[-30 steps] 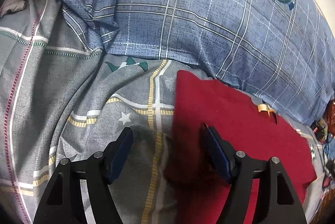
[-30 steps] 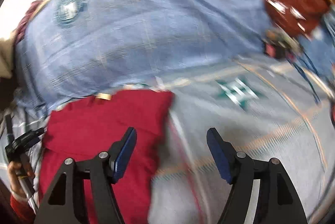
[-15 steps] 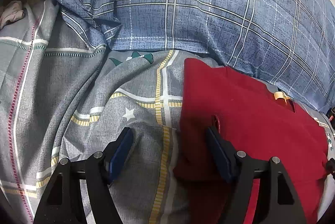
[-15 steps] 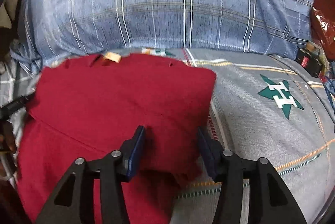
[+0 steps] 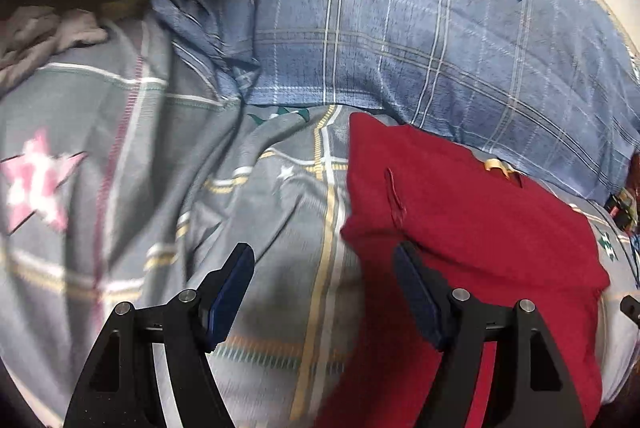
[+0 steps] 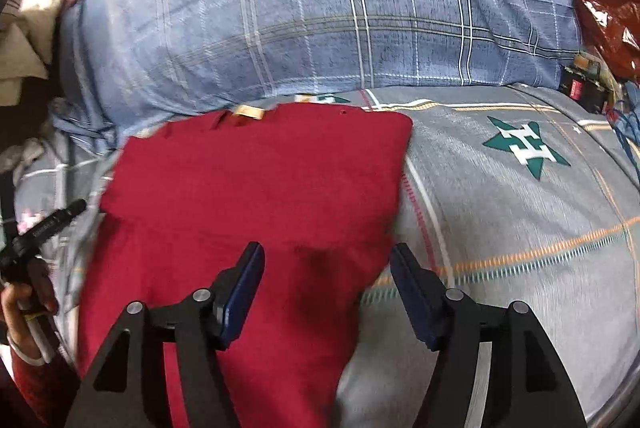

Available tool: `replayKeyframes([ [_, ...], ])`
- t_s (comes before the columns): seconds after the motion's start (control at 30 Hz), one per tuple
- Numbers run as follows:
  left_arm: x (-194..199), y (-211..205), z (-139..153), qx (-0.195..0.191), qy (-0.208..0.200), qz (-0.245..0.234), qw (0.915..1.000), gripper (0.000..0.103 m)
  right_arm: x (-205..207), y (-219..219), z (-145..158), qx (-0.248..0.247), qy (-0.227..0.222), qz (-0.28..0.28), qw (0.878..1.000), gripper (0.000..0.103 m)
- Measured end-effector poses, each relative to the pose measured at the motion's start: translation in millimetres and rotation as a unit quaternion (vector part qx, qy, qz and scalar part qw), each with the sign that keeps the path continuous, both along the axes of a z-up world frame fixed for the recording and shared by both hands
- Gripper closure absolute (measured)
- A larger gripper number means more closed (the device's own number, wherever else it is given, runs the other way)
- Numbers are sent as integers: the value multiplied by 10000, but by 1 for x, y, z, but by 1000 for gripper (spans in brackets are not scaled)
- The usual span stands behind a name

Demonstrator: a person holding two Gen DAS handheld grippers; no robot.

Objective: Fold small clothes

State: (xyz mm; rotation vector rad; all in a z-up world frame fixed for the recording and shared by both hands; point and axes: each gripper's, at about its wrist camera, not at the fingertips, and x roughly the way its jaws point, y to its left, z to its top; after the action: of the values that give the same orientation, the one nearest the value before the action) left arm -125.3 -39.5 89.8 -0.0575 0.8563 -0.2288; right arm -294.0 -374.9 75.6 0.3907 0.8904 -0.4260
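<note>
The red garment (image 6: 256, 187) lies folded on the bed's grey checked sheet (image 6: 500, 228), centre-left in the right wrist view, its tan neck label (image 6: 249, 112) at the top edge against the blue plaid pillow (image 6: 320, 7). The right tongs (image 6: 326, 270) hover at the garment's lower right corner, jaws opening, red cloth showing between them with no pad pressing on it. In the left wrist view the same garment (image 5: 460, 211) fills the lower right, and the left tongs (image 5: 324, 270) stand wide apart straddling its left edge: one finger over bare sheet (image 5: 160, 147), the other over red cloth, gripping nothing. At the far left of the right wrist view, a hand (image 6: 24, 308) grips a black handle. A pink star (image 5: 34, 185) marks the sheet at left.
</note>
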Motion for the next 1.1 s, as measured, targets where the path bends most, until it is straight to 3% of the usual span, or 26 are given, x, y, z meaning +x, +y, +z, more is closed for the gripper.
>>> replayKeyframes([
  [0.2,-68,7,-2,256,3,-102,9996,30,-30,34,9,440,-247,158,9986,26],
  [0.33,-91,4,-6,314,125,-231,9992,30,-50,59,5,568,-203,308,9977,23],
  [0.77,-118,4,-7,422,125,-265,9987,30,-93,79,-29,1006,79,225,9946,21],
  [1.1,-130,15,-15,380,242,-360,9983,30,-98,80,-35,914,113,148,9956,21],
])
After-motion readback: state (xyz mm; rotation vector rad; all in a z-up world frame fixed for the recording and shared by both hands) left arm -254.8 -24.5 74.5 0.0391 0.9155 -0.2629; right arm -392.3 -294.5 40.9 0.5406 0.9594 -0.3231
